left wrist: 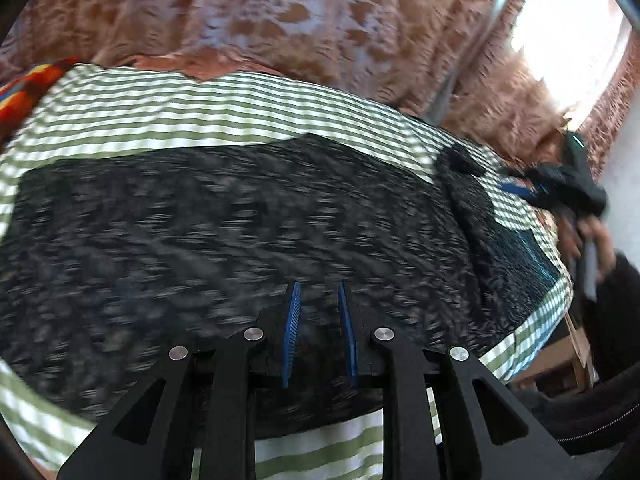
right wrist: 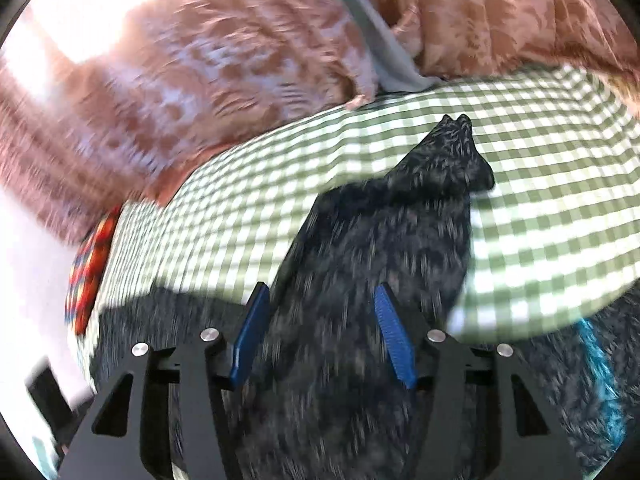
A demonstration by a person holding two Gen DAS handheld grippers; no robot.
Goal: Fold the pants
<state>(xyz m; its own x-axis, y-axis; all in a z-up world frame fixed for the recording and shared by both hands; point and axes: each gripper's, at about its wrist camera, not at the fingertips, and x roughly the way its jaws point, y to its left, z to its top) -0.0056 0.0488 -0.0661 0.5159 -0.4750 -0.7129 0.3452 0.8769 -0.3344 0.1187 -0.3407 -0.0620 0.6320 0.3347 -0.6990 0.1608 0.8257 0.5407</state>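
Note:
Dark speckled pants [left wrist: 224, 232] lie spread flat across a bed with a green-and-white checked sheet [left wrist: 168, 112]. My left gripper [left wrist: 319, 292] hovers just over the near part of the cloth, its blue pads a little apart with nothing between them. In the right wrist view the pants [right wrist: 360, 264] run away from me to a bunched, raised end [right wrist: 452, 152]. A teal trim [right wrist: 596, 360] shows at their right edge. My right gripper [right wrist: 320, 296] stands wide open above the cloth. It also appears in the left wrist view as the right gripper [left wrist: 516, 190], held by a hand [left wrist: 596, 240] at the bed's right end.
A pink-brown flowered curtain [left wrist: 280, 20] hangs behind the bed, with a bright window [left wrist: 560, 32] at the right. A red multicoloured cushion [left wrist: 24, 88] lies at the bed's left end. Wooden furniture [left wrist: 560, 360] stands beyond the bed's right edge. Both views are motion-blurred.

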